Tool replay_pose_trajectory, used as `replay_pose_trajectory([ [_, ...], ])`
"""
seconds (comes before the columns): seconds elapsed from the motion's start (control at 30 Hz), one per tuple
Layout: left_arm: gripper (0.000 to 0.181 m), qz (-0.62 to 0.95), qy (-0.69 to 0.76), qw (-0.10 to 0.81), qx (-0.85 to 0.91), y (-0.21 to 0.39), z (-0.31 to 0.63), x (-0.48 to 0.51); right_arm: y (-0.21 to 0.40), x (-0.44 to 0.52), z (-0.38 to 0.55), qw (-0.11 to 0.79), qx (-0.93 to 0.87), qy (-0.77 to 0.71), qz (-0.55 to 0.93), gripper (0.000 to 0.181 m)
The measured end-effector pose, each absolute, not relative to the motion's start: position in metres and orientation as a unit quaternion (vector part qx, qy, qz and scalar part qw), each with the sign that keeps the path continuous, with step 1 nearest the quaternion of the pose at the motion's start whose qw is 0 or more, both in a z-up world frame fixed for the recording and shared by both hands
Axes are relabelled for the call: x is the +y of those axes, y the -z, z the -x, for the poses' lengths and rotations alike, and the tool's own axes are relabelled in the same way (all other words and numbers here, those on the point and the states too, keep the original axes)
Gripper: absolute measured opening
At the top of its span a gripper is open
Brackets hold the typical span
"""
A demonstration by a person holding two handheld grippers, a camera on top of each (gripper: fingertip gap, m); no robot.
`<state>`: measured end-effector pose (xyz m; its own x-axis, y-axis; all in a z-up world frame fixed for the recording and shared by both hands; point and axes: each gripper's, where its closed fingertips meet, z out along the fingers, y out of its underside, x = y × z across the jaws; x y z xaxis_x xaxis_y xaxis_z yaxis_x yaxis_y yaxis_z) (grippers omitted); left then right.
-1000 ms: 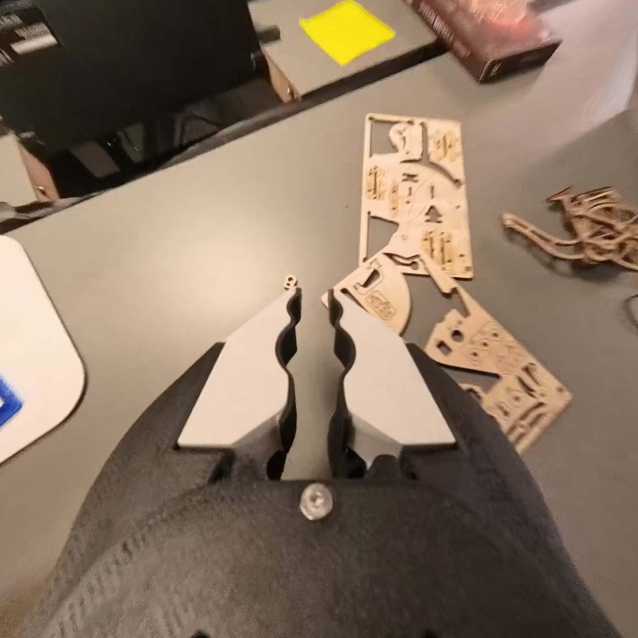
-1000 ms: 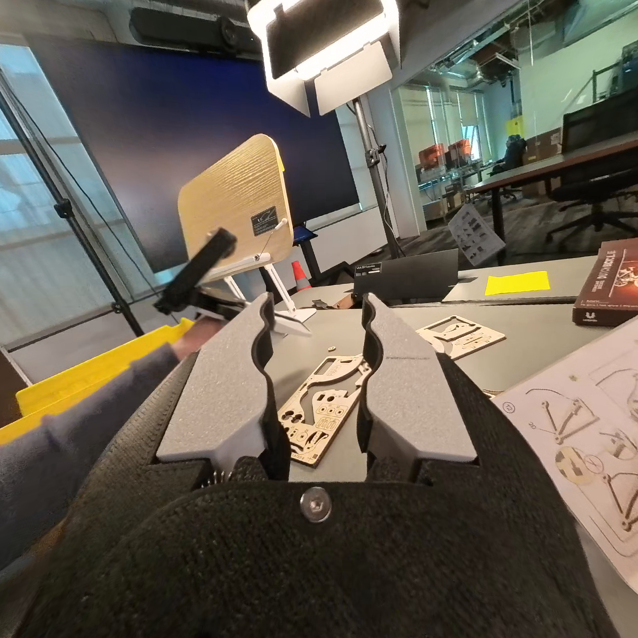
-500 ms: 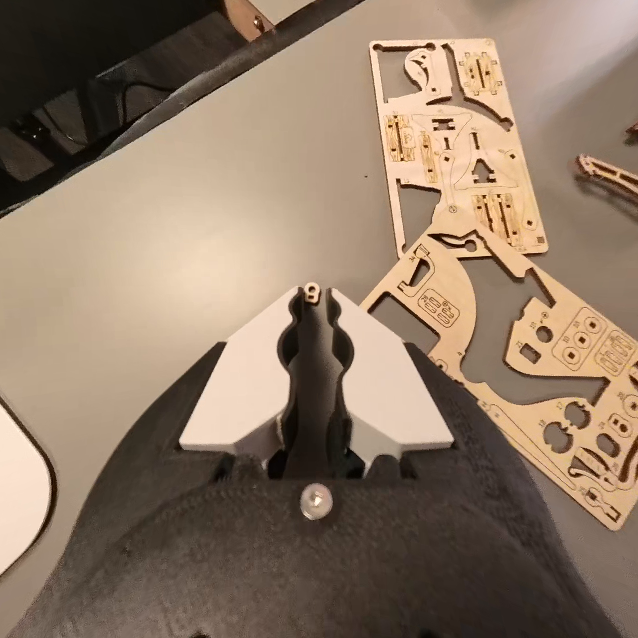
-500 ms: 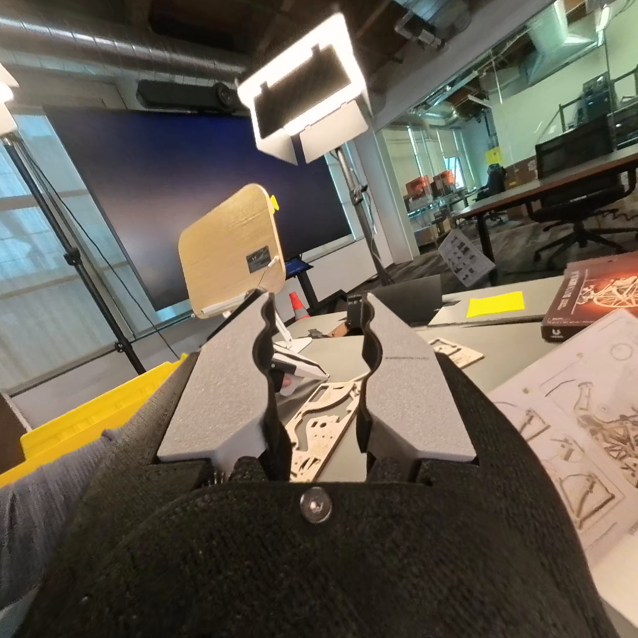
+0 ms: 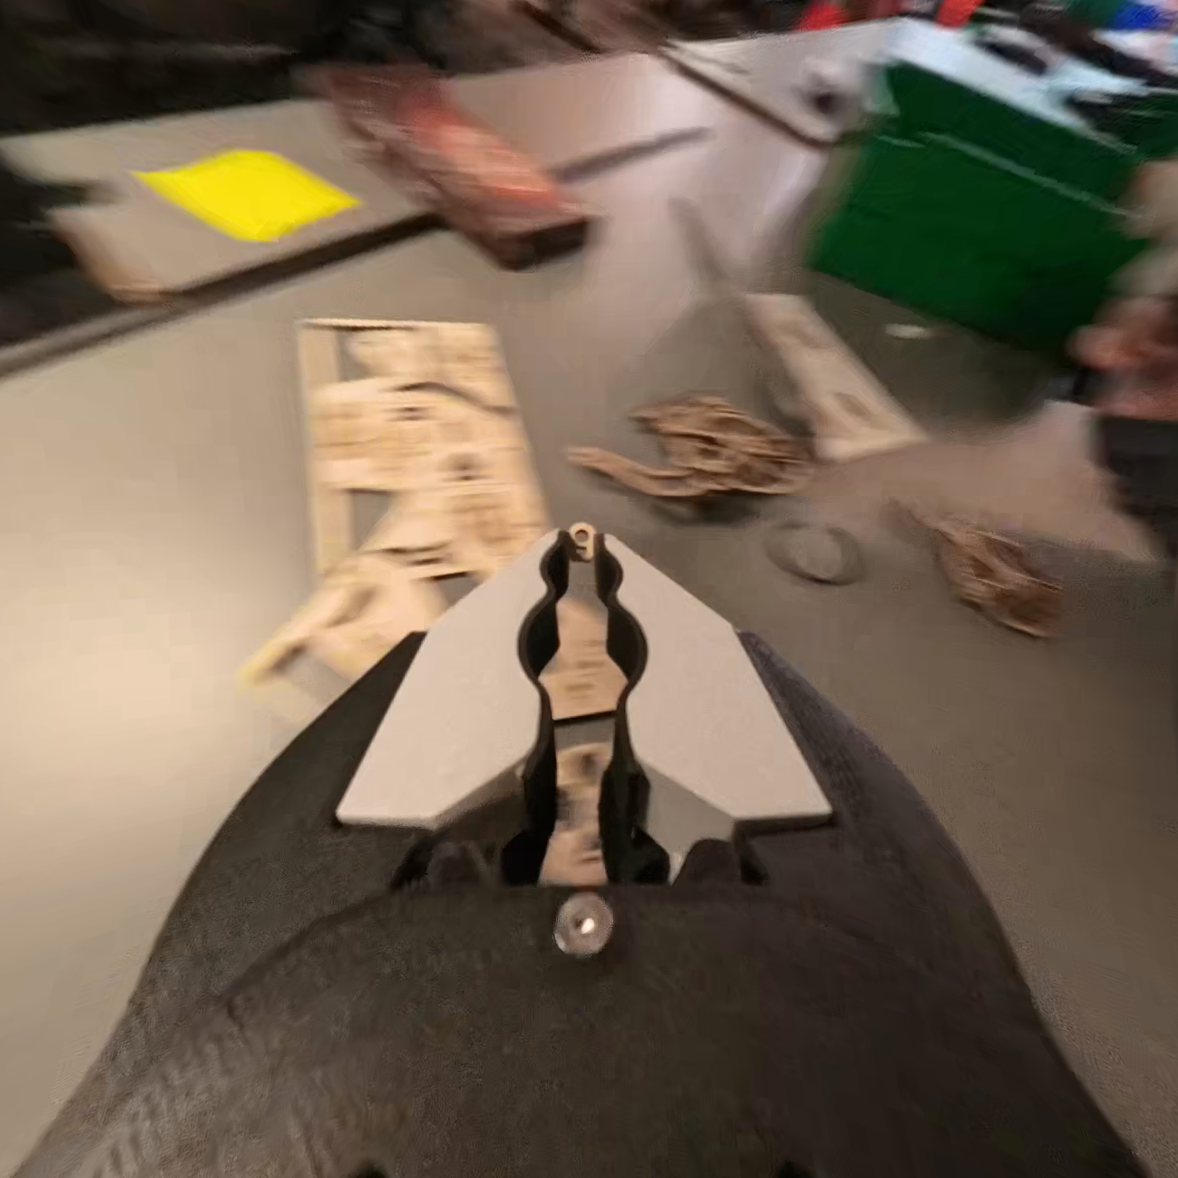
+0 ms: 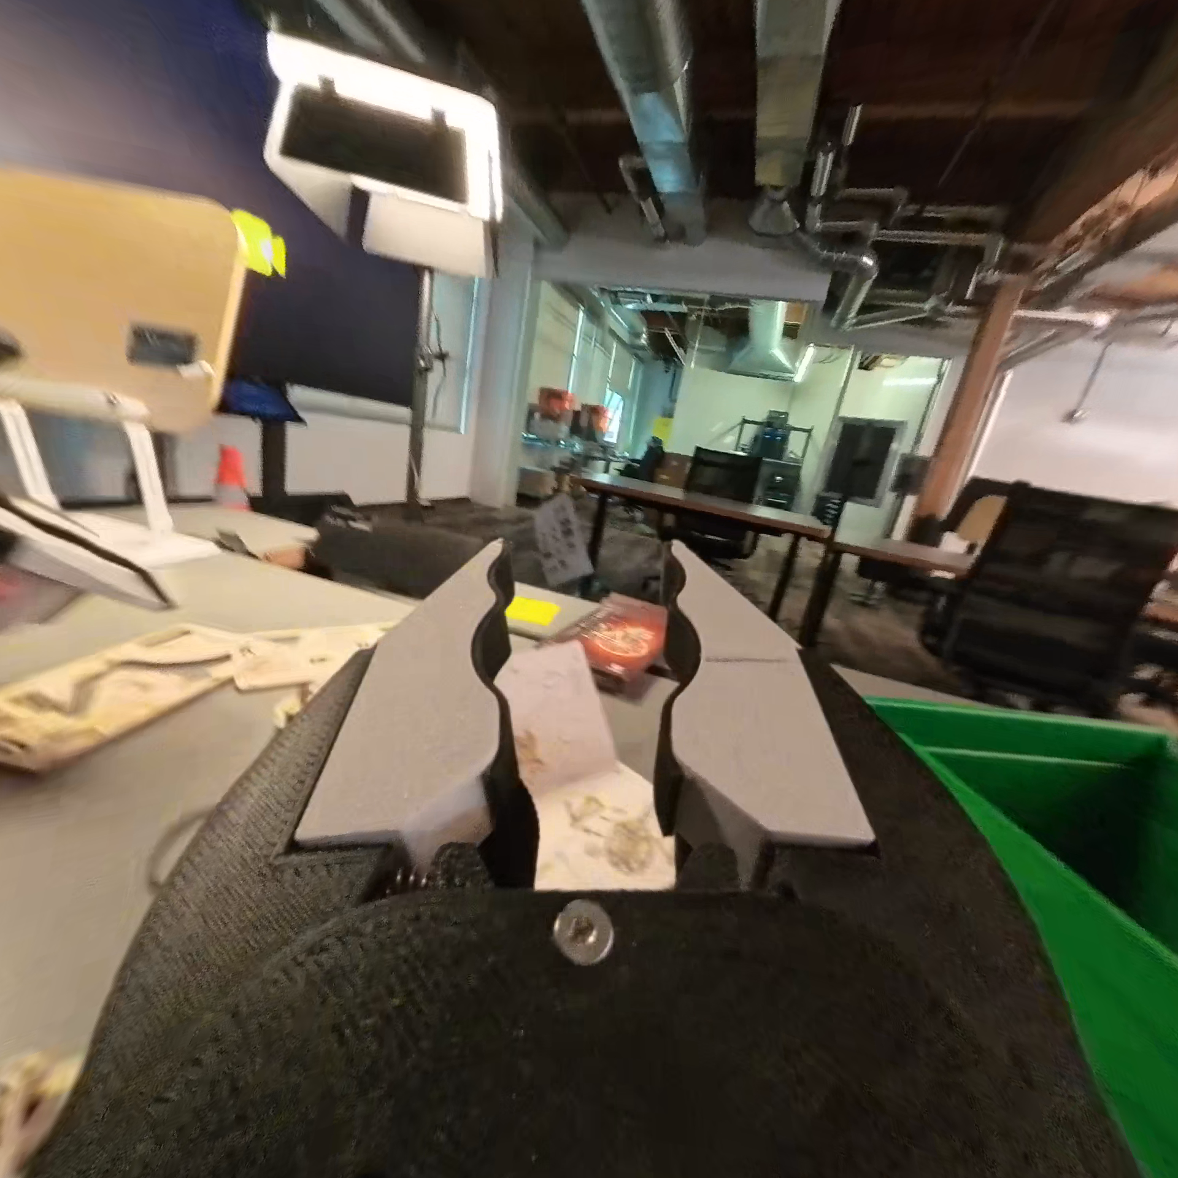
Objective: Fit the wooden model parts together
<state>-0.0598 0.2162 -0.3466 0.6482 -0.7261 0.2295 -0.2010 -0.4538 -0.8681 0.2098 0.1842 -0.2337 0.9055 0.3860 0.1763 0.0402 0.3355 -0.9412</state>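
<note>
Pinching a tiny wooden ring piece [image 5: 581,534] at its very tips, the left gripper [image 5: 581,542] hangs above the grey table [image 5: 159,510], over the flat wooden sheets [image 5: 414,440]; this looks like the carry after a pickup. Next it likely needs a mating part, perhaps from the loose wooden pile [image 5: 707,456]. The right gripper [image 6: 586,554] points level across the room, fingers apart and empty.

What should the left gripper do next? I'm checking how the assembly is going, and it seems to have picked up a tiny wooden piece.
Probably carry the small wooden piece, pinched at the left gripper tips, toward the assembled wooden parts on the table. The right gripper is open and empty, so it could steady them.
</note>
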Motion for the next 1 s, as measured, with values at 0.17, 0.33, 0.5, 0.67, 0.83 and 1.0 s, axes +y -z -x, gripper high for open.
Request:
replay_pose_trajectory([
  [0.17,0.007,0.76,0.393,0.323,0.404,0.36,-0.061,0.125,0.263,0.2,-0.233,0.783,-0.258,-0.026,0.565,0.04],
  [0.33,0.007,0.777,0.348,0.28,0.443,0.394,-0.118,0.114,0.282,0.211,-0.241,0.777,-0.312,0.01,0.547,0.032],
  [0.5,0.007,0.807,0.293,0.265,0.439,0.411,-0.129,0.125,0.286,0.211,-0.226,0.77,-0.34,-0.052,0.537,0.032],
  [0.67,0.026,0.818,0.317,0.268,0.399,0.406,-0.133,0.128,0.288,0.211,-0.215,0.764,-0.36,-0.093,0.528,0.033],
  [0.83,0.029,0.797,0.343,0.316,0.383,0.386,-0.126,0.126,0.286,0.218,-0.222,0.76,-0.338,-0.123,0.541,0.034],
  [1.0,0.03,0.792,0.39,0.315,0.349,0.372,-0.123,0.124,0.294,0.212,-0.215,0.713,-0.378,-0.151,0.57,0.041],
])
